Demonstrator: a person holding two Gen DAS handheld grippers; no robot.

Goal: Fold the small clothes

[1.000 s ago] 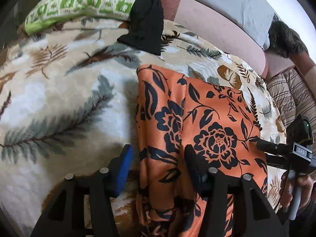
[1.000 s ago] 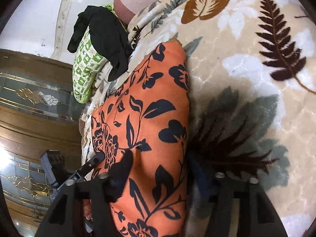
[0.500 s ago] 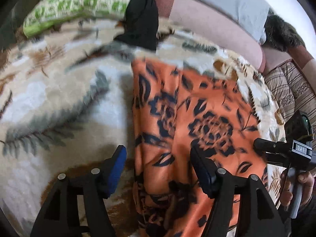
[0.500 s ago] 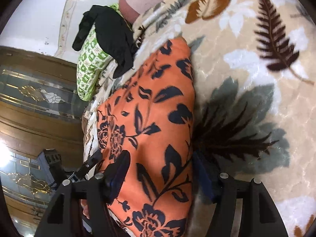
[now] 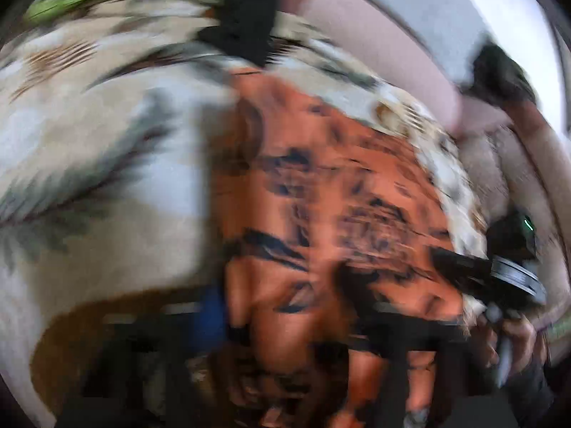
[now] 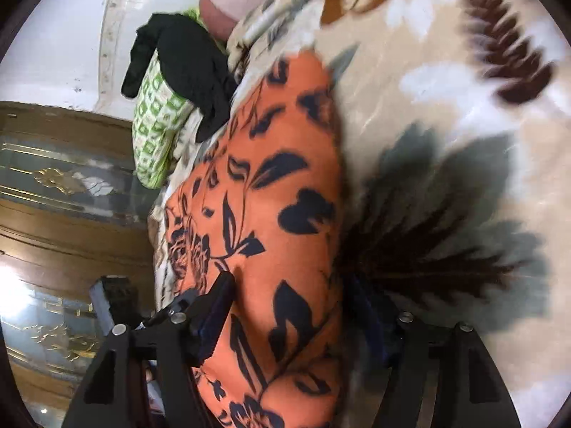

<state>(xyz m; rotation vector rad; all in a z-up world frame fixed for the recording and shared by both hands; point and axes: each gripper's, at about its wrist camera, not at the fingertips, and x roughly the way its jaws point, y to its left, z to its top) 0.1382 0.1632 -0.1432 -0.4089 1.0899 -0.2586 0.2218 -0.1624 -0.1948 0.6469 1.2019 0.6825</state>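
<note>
An orange garment with a black flower print point(image 5: 332, 192) lies on a leaf-patterned blanket point(image 5: 89, 149). The left wrist view is heavily blurred by motion. My left gripper point(image 5: 285, 317) is open, its fingers astride the garment's near left edge. In the right wrist view the same garment point(image 6: 285, 221) runs away from me. My right gripper point(image 6: 289, 317) is open, its left finger resting on the cloth and its right finger beside the garment's right edge on the blanket point(image 6: 446, 114). The right gripper also shows in the left wrist view point(image 5: 506, 271).
A black garment point(image 6: 192, 67) lies draped over a green-and-white patterned pillow point(image 6: 153, 135) at the far end of the bed. A pink bolster point(image 5: 374, 50) and grey pillow lie behind. A wooden wardrobe point(image 6: 64, 232) stands past the bed's left side.
Both grippers have drawn back toward the near end of the garment. The left one is moving fast, so its view has blurred. Both jaws stay open.
</note>
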